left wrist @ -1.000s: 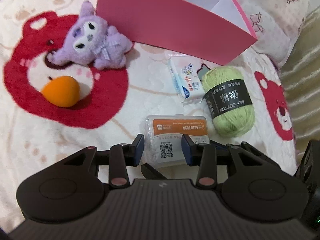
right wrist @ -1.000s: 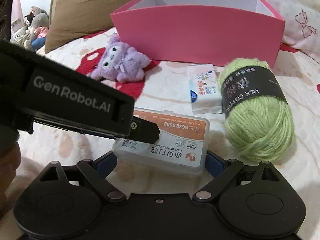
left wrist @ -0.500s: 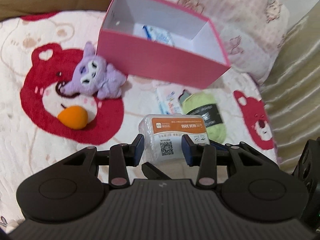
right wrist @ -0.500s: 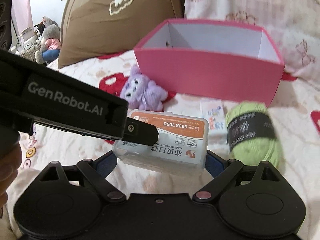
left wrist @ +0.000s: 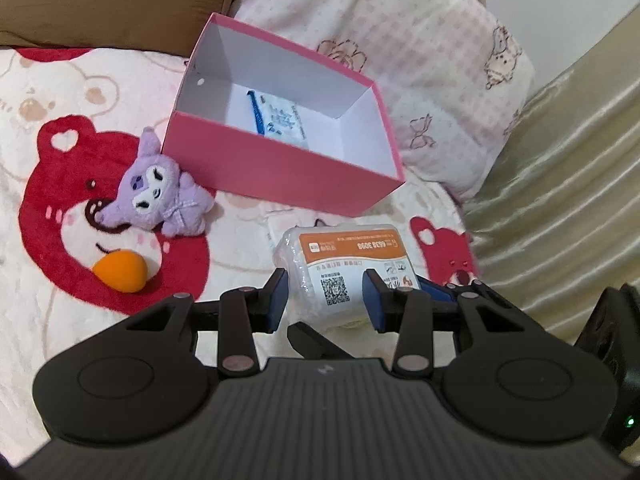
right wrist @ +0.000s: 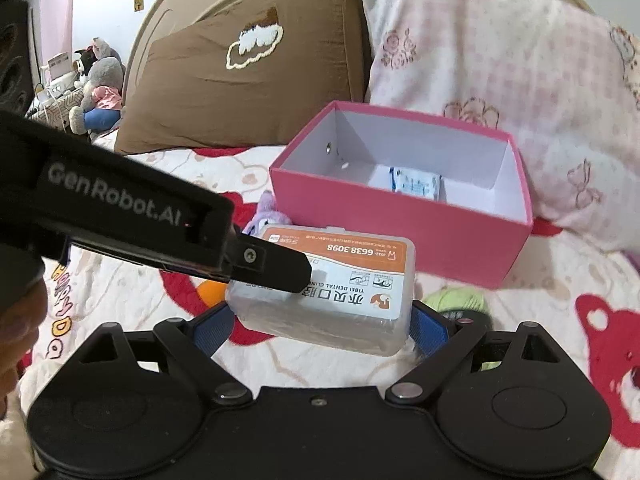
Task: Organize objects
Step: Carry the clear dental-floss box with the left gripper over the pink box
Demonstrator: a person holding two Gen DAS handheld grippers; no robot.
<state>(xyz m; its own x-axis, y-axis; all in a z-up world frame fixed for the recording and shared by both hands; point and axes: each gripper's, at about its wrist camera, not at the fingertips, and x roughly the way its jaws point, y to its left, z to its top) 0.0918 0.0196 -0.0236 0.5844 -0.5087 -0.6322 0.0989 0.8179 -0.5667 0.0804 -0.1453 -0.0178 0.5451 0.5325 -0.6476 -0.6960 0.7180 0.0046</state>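
1. Far left on the bedspread (left wrist: 248, 248) you've got the orange ball (left wrist: 120, 270) and the purple plush toy (left wrist: 160, 200) just beside the pink box's left front corner. Both look soft and light, so squeeze them around the middle.
2. The plastic case (left wrist: 344, 264) is up off the bedspread, short of the pink box (left wrist: 280, 164). Your left gripper (left wrist: 325, 300) is clamped on its short sides, and your right gripper (right wrist: 320, 320) is clamped on its long ends.
3. The case looks rigid, light and a bit slick in its clear wrap, so I'd keep the pads flat on the side walls, not on the label.
4. The box already holds a small white packet (left wrist: 280, 118) near the middle; there's room either side.
5. The green yarn (right wrist: 456, 304) peeks out under the case in the right view. It's squishy, so grab across the band.
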